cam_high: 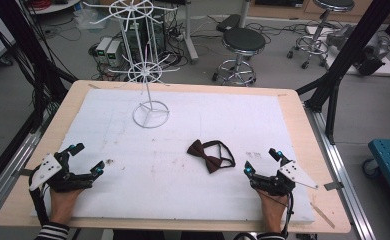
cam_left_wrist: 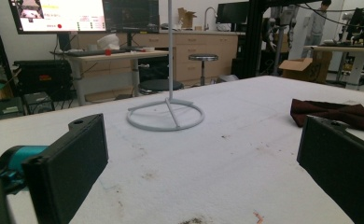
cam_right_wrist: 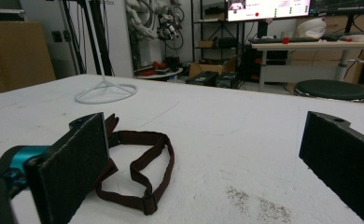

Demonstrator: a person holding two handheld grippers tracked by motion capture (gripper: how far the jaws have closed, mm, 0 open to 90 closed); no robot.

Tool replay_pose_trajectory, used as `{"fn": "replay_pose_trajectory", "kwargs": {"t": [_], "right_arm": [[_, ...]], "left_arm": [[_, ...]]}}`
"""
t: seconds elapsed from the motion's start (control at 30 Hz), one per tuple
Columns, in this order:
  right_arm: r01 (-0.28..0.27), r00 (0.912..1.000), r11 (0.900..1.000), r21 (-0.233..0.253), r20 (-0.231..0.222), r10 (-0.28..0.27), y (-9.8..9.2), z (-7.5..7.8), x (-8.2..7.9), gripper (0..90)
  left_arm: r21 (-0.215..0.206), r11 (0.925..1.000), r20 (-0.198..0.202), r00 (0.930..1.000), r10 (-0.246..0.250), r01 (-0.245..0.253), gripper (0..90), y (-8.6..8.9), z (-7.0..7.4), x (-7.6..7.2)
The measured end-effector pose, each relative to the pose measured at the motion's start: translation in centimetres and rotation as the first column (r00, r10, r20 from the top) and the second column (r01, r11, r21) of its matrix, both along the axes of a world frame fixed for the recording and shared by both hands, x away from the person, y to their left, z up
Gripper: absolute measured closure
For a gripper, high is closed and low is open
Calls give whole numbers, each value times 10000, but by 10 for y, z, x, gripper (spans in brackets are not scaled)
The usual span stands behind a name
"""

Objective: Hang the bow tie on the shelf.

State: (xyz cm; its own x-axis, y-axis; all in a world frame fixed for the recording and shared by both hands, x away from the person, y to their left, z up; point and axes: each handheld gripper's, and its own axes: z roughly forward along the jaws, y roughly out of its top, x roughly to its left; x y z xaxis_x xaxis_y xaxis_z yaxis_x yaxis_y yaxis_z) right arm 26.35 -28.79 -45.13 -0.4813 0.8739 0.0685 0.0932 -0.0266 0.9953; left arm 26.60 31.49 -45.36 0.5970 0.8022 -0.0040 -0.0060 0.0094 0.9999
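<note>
Bow tie point(cam_high: 210, 155) is lying flat on the white pad point(cam_high: 183, 200) of the counter, right of centre and toward the near edge, its strap looping out to the right; nothing is gripping it. Right tool point(cam_high: 262, 161) is resting near the counter's near right corner, jaws standing wide apart and holding nothing; in the right gripper view the bow tie point(cam_right_wrist: 138, 168) is sitting just beside the inner jaw, strap loop and buckle toward the camera. Left tool point(cam_high: 86, 159) is resting near the near left corner, jaws likewise spread and holding nothing; well apart from the tie. White wire stand point(cam_high: 150, 112) is standing toward the far edge, left of centre, arms bare.

Judgement: the step in hand looks like a first pick-up of the tie by the right tool, probably for hanging on the stand. Doing it well: approaching low; straddling the knot or one wing rather than the thin strap; pressing lightly into the pad so both layers are caught; lifting slowly, since the strap is likely trailing and swinging.
</note>
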Motion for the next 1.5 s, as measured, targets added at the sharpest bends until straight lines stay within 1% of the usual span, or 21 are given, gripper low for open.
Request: {"fn": "replay_pose_trajectory", "kwargs": {"t": [0.33, 0.4, 0.43, 0.5, 0.7, 0.8, 0.93, 0.97, 1.0, 1.03, 1.07, 1.1, 1.13, 1.17, 1.27, 1.3, 1.33, 1.37, 1.43, 1.47, 1.5], "right_arm": [[-39, 10000, 10000, -16, 5, 39, 1, 0, 0, 7], [-35, 10000, 9999, -94, 15, 35, 1, 0, 0, 7], [-9, 10000, 10000, -53, 51, 9, 0, 0, 0, 7], [6, 10000, 10000, 73, -11, -6, 0, 0, 0, 7], [48, 10000, 9999, 95, -71, -47, -1, 0, 1, 6], [72, 9999, 10000, 68, -109, -71, -1, 1, 1, 7], [28, 9999, 9999, -110, -159, -29, 0, 2, 2, 7], [-20, 9996, 9997, -258, -275, 13, 2, 4, 2, 7], [-59, 9994, 9996, -270, -338, 50, 2, 5, 2, 7], [-131, 9994, 9993, -360, -328, 120, 3, 7, 3, 7], [-83, 9991, 9989, -466, -408, 64, 5, 8, 3, 7], [-81, 9992, 9984, -557, -393, 59, 5, 10, 4, 7], [-166, 9987, 9987, -485, -499, 142, 6, 12, 4, 7], [-175, 9990, 9986, -504, -417, 154, 6, 14, 4, 7], [-292, 9985, 9986, -451, -473, 271, 7, 17, 5, 7], [-356, 9973, 9984, -429, -660, 327, 7, 21, 6, 7], [-516, 9961, 9978, -426, -735, 483, 6, 24, 8, 7], [-729, 9938, 9969, -287, -865, 702, 6, 26, 8, 7], [-850, 9922, 9958, -350, -944, 813, 7, 30, 9, 7], [-912, 9918, 9946, -492, -941, 863, 7, 33, 10, 7], [-1024, 9907, 9933, -527, -956, 971, 7, 36, 11, 7]], "left_arm": [[22, 10000, 31, 10000, 13, -13, 23, -1, 0, 0], [30, 10000, 47, 10000, 2, -2, 23, -1, 0, 0], [94, 10000, 68, 10000, -16, 16, 23, -1, 0, 0], [55, 10000, 57, 10000, -15, 15, 23, -1, 0, 0], [54, 10000, 70, 10000, -34, 33, 23, -1, 0, 0], [54, 10000, 71, 10000, -35, 35, 23, -1, 0, 0], [54, 10000, 65, 10000, -31, 31, 22, -1, 0, 0], [54, 10000, 65, 10000, -31, 31, 22, -1, 0, 0], [54, 10000, 65, 10000, -31, 31, 23, -1, 0, 0], [49, 10000, 57, 10000, -22, 22, 23, -1, 0, 0], [45, 10000, 54, 10000, -19, 18, 23, -1, 0, 0], [45, 10000, 55, 10000, -15, 15, 23, -1, 0, 0], [44, 10000, 53, 10000, -14, 14, 23, -1, 0, 0], [37, 10000, 53, 10000, -14, 14, 23, -1, 0, 0], [40, 10000, 57, 10000, -19, 19, 23, -1, 0, 0], [29, 10000, 53, 10000, -14, 14, 23, -1, 0, 0], [26, 10000, 52, 10000, -14, 14, 23, -1, 0, 0], [22, 10000, 49, 10000, -16, 16, 22, -1, 0, 0], [24, 10000, 50, 10000, -13, 13, 23, -1, 0, 0], [24, 10000, 50, 10000, -13, 13, 22, -1, 0, 0], [21, 10000, 52, 10000, -14, 14, 23, -1, 0, 0]]}}
